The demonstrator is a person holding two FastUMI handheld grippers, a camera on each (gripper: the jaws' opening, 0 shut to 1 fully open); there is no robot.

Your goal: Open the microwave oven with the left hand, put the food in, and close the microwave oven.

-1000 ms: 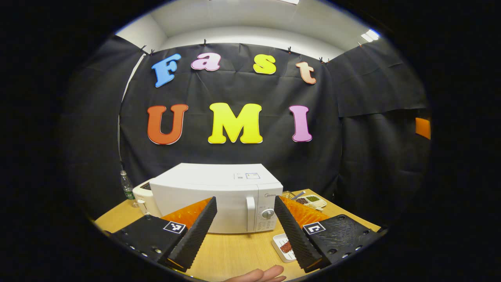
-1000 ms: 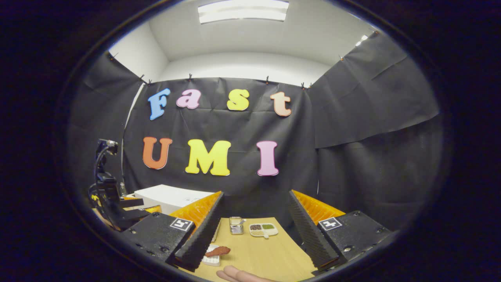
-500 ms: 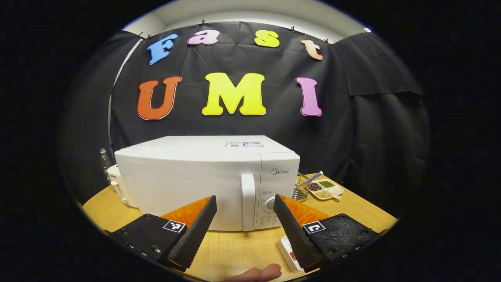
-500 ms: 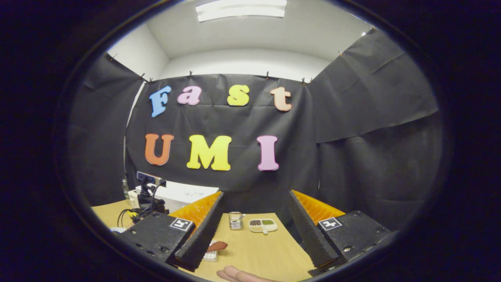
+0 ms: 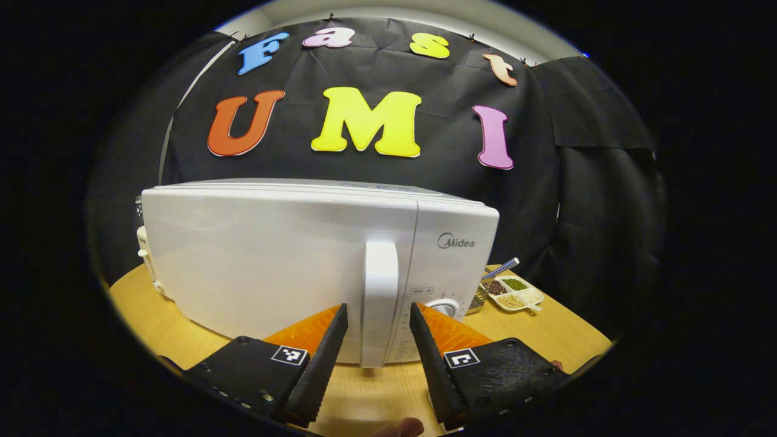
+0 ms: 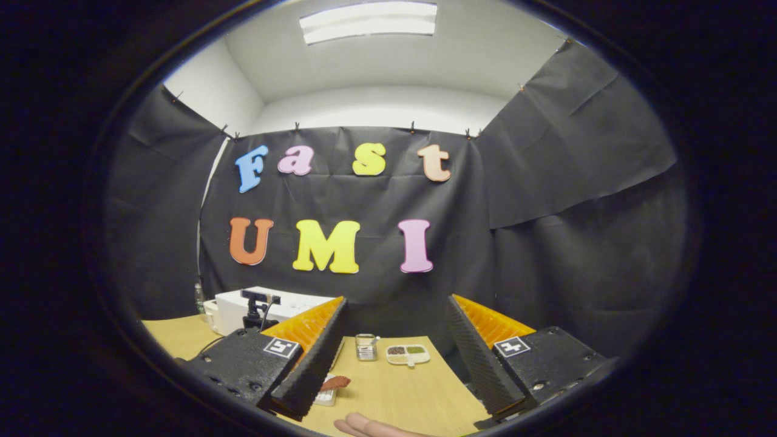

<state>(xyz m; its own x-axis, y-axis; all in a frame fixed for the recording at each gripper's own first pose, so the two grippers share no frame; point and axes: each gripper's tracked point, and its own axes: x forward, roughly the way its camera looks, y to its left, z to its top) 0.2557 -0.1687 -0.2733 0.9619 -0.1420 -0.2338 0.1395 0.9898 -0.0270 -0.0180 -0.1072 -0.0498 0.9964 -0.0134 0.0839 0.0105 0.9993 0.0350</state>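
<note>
a: what changed in that last second?

b: the left gripper [image 5: 377, 349] had closed in on the microwave oven [image 5: 273, 261] until its door handle [image 5: 379, 300] stood between the fingers. the jaws had narrowed but were still parted, gripping nothing i could confirm. i'd judge it was about to clamp and pull; the door was shut.

a: and the other hand?

b: the right gripper [image 6: 394, 352] hung level and wide open, empty, above the wooden table [image 6: 400, 394]. the food [image 6: 335, 383] lay on its white dish [image 6: 326, 397] by the left finger.
</note>
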